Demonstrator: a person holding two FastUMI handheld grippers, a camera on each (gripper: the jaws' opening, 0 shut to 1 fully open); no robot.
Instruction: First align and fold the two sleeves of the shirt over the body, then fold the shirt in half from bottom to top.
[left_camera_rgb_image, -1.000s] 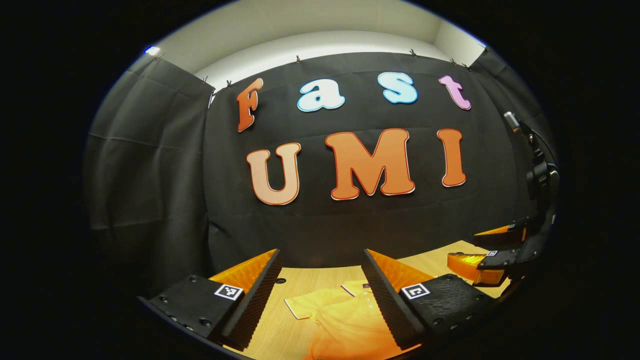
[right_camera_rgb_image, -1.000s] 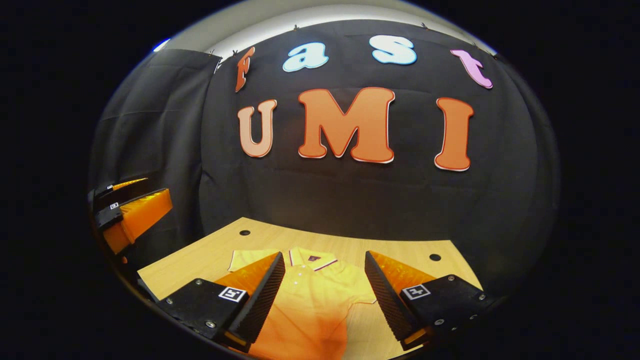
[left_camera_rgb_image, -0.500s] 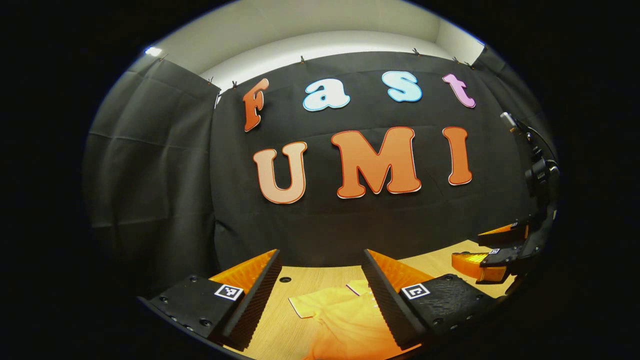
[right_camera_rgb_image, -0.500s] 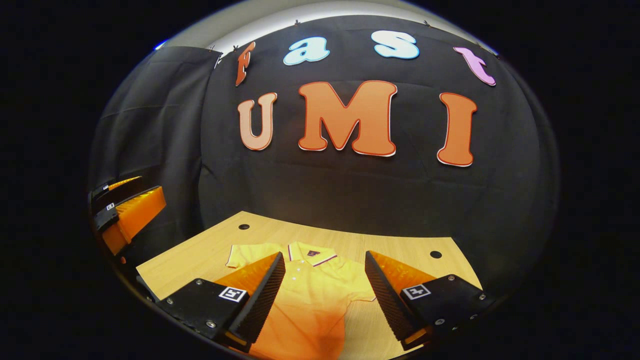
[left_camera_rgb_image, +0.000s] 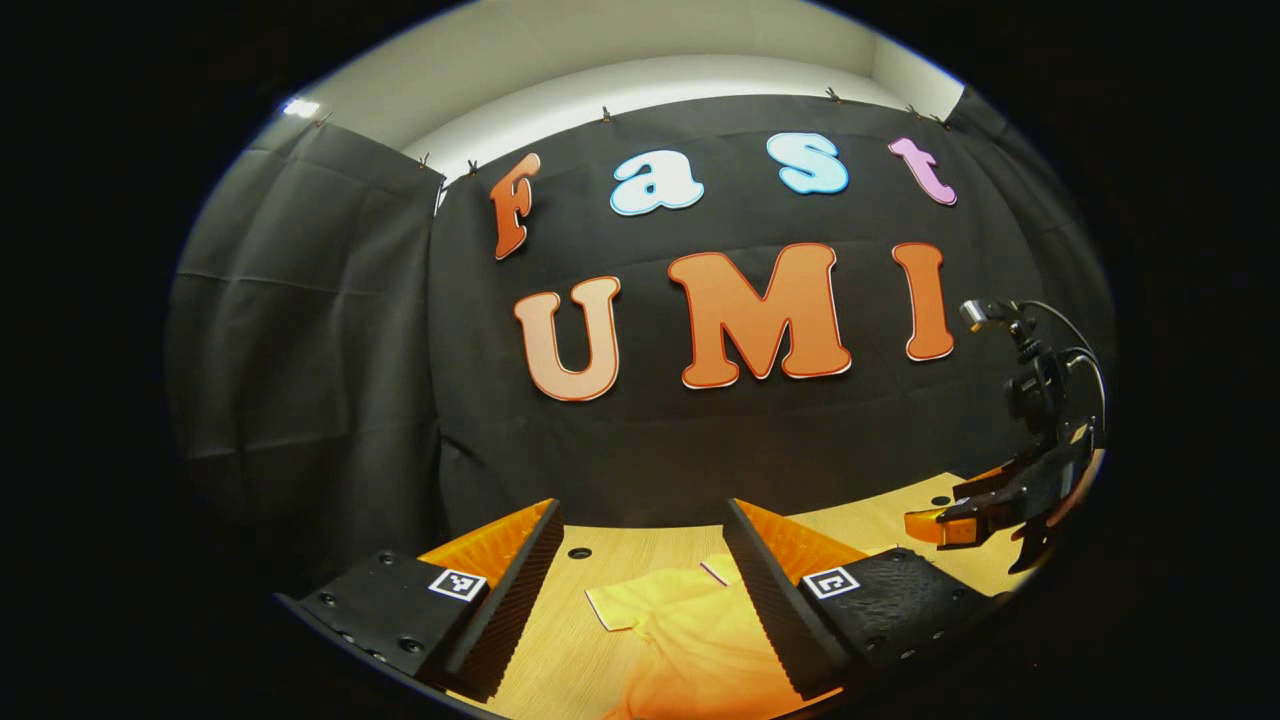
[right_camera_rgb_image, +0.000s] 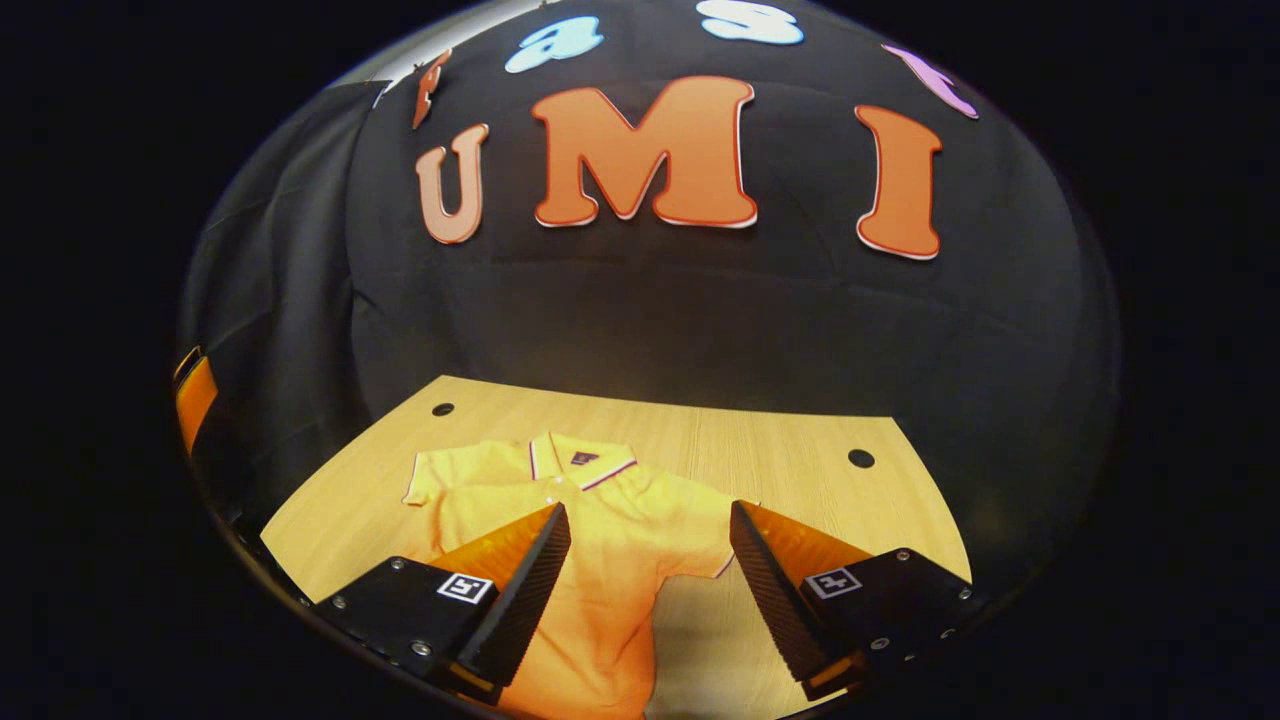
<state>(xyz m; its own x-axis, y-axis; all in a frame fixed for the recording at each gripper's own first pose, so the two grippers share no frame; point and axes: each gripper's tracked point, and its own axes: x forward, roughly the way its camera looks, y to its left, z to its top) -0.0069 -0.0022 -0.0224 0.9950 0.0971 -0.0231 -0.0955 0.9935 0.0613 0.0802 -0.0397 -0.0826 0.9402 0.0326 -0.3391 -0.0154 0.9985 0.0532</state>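
In the left gripper view, the left tongs (left_camera_rgb_image: 640, 590) are spread wide above the near part of the light wooden surface (left_camera_rgb_image: 560, 650), pinching nothing. Between their fingers lies the yellow short-sleeved polo shirt with a dark-striped collar (left_camera_rgb_image: 690, 640), flat on the wood, one sleeve (left_camera_rgb_image: 615, 607) stretched out toward the left and the collar partly hidden behind the right-hand finger. A small dark round hole (left_camera_rgb_image: 579, 552) sits in the wood beyond the sleeve. Far to the right, the right tongs (left_camera_rgb_image: 965, 510) hang in the air over the surface's right part, well apart from the shirt, with a cable looping above them; their fingers stand apart.

In the right gripper view, a sliver of the left tongs (right_camera_rgb_image: 195, 390) shows at the far left edge, too little to judge. The surface (right_camera_rgb_image: 800, 470) spreads out below, and the shirt (right_camera_rgb_image: 600, 520) lies on it face up, collar (right_camera_rgb_image: 580, 462) toward the black cloth wall (right_camera_rgb_image: 700, 320), left-hand sleeve (right_camera_rgb_image: 440, 478) laid out flat, the other sleeve (right_camera_rgb_image: 715, 545) reaching toward the right-hand finger. The right tongs (right_camera_rgb_image: 645, 585) are spread wide above the shirt's body, holding nothing. Two dark holes (right_camera_rgb_image: 861, 458) mark the far corners.
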